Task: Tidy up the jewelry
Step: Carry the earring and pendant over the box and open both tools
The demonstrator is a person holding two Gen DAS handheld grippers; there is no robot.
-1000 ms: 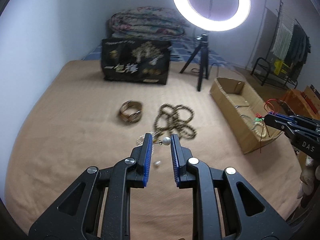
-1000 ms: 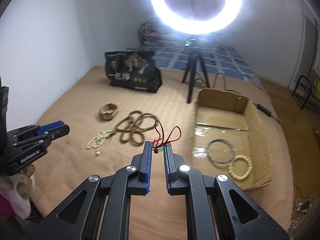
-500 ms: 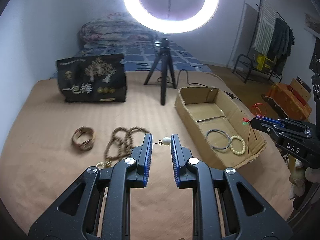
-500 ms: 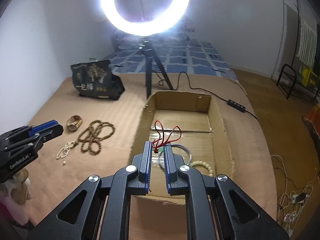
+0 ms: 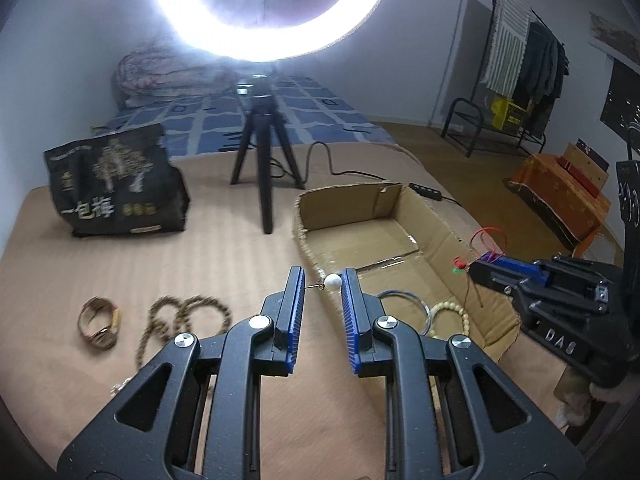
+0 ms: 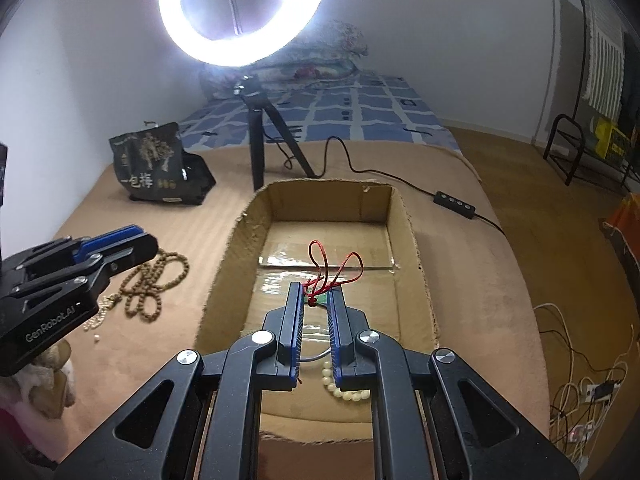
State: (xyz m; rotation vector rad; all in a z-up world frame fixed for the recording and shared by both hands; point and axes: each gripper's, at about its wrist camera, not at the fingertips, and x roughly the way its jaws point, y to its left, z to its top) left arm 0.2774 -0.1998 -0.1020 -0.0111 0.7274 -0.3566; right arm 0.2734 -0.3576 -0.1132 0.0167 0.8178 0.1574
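My left gripper (image 5: 322,280) is shut on a pearl earring (image 5: 332,281), held by its pin and pearl just left of the cardboard box (image 5: 384,204). My right gripper (image 6: 316,294) is shut on a red cord necklace (image 6: 334,266) with a green pendant, held over the inside of the box (image 6: 416,248). A thin metal bangle (image 5: 404,304) and a cream bead bracelet (image 5: 448,312) lie in the box. A brown bead necklace (image 5: 184,320), a woven watch-like bracelet (image 5: 100,322) and a pearl strand (image 6: 96,316) lie on the tan bed cover to the left.
A ring light on a black tripod (image 5: 260,160) stands behind the box, its cable and switch (image 6: 454,204) trailing right. A black printed bag (image 5: 116,184) sits at the back left. A loose pearl (image 6: 96,338) lies near the pearl strand.
Both grippers have swung right toward the box. The right gripper with the red cord has moved from beside the box to over its inside. The left one carried the earring up to the box's left edge.
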